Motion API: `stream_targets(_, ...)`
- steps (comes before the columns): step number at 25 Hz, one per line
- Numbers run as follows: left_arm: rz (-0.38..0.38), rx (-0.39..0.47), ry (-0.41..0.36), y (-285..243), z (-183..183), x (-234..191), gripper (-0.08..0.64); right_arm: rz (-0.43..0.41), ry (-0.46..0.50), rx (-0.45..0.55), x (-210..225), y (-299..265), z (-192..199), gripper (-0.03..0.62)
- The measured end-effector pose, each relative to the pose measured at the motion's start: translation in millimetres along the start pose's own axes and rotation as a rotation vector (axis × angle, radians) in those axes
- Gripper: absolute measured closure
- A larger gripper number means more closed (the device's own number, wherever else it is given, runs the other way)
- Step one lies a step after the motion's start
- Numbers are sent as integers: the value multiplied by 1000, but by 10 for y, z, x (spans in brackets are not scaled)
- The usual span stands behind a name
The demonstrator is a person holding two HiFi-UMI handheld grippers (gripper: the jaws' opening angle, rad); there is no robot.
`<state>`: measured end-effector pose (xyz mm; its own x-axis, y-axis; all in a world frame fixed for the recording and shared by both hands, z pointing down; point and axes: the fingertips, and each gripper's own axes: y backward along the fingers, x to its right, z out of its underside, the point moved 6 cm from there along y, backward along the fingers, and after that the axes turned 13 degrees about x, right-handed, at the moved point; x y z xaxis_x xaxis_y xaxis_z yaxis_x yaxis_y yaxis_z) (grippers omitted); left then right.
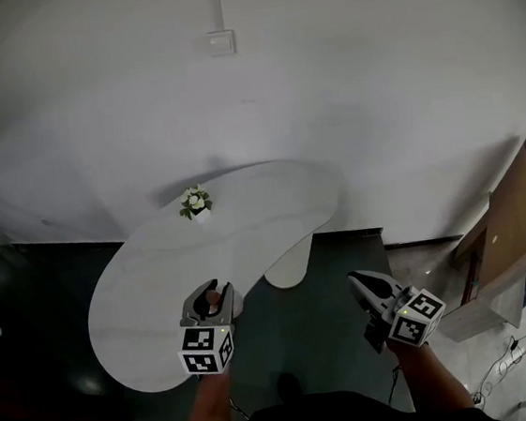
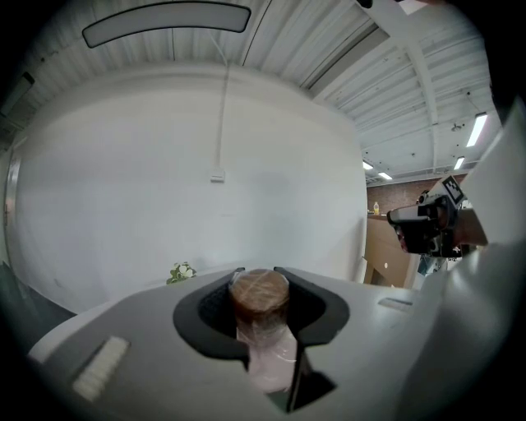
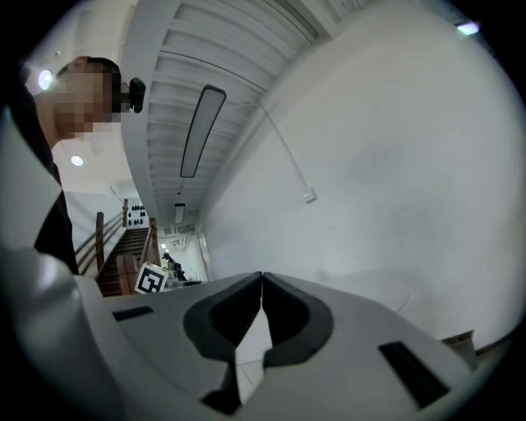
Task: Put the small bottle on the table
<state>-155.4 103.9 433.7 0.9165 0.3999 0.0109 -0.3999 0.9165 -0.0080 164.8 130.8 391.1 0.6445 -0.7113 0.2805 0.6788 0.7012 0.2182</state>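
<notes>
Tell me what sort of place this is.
Probably an office or studio space: a curved white table with a small flower pot, a slatted ceiling with a long light, and a wooden staircase beyond.

One desk. One small bottle, with one brown cap. Two tools, the left tool and the right tool, each with one marker cube, so two cubes in all. One pot of white flowers. One switch plate on the wall. One wooden cabinet at the right edge.
</notes>
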Motion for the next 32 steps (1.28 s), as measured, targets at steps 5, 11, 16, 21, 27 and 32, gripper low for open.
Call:
stream_targets(5, 18, 8, 6, -247, -19, -230, 443, -6, -10, 31, 127, -356, -15, 581)
stream_targets(11, 21, -4, 2, -441, -26, -393, 443, -3, -45, 36, 261, -575, 61, 581)
stream_targets(16, 18, -29, 19, -652, 0, -496, 443, 2, -81, 40, 489, -756, 78, 581)
stream_targets(21, 12, -46, 23, -930, 97, -602, 443, -13, -109, 29, 779, -1012, 180, 581)
stream_targets(27, -21, -52, 25, -1425, 177, -784, 443, -65, -135, -4, 1248, -1491, 274, 581)
stream_targets(32, -26, -54, 57, -1981, 222, -928, 443, -115, -166, -53, 1791, -2038, 346, 581)
